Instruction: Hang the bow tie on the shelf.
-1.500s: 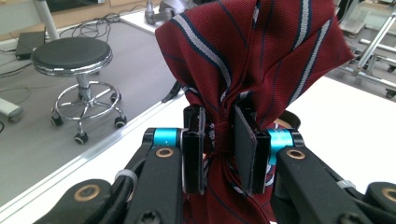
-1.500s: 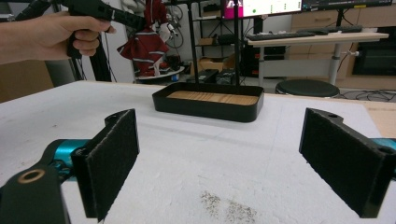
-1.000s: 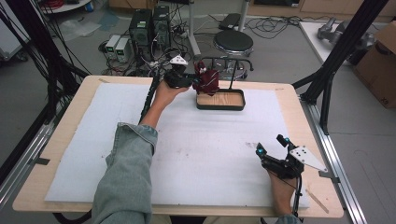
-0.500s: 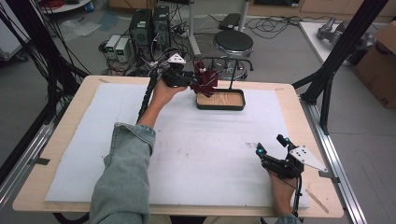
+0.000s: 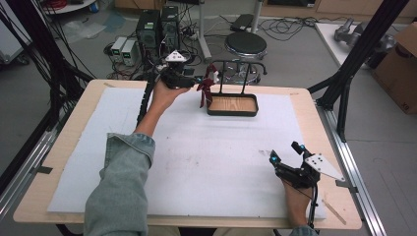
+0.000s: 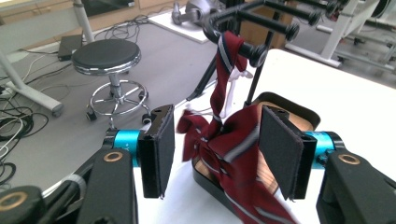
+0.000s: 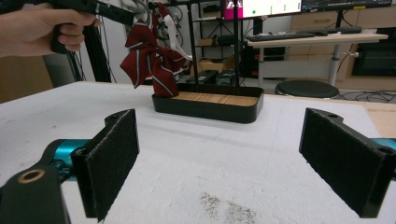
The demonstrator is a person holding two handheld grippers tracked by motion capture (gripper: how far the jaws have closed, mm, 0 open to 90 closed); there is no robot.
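Note:
A dark red striped bow tie [image 5: 204,89] hangs by its strap from a peg of the black rack [image 5: 231,63], over the left end of the rack's wood-floored tray [image 5: 232,105] at the table's far edge. My left gripper [image 5: 199,81] is level beside it. Its jaws have just been opening, and in the left gripper view the bow tie [image 6: 224,140] sits loosely between the pads [image 6: 158,151] with gaps showing. My right gripper [image 5: 284,151] rests open at the near right of the white mat, with nothing between its pads [image 7: 114,158]. It faces the bow tie [image 7: 154,60] and the tray [image 7: 210,109].
A white mat [image 5: 196,162] covers the wooden table. Beyond the far edge stand a round stool [image 5: 245,46] and computer boxes [image 5: 157,27] with cables on the floor. Black frame struts [image 5: 354,54] rise at the right and left corners.
The left gripper's jaws have opened off the bow tie and the hand has lifted slightly. The bow tie now hangs from the rack's peg. The right gripper has not moved.

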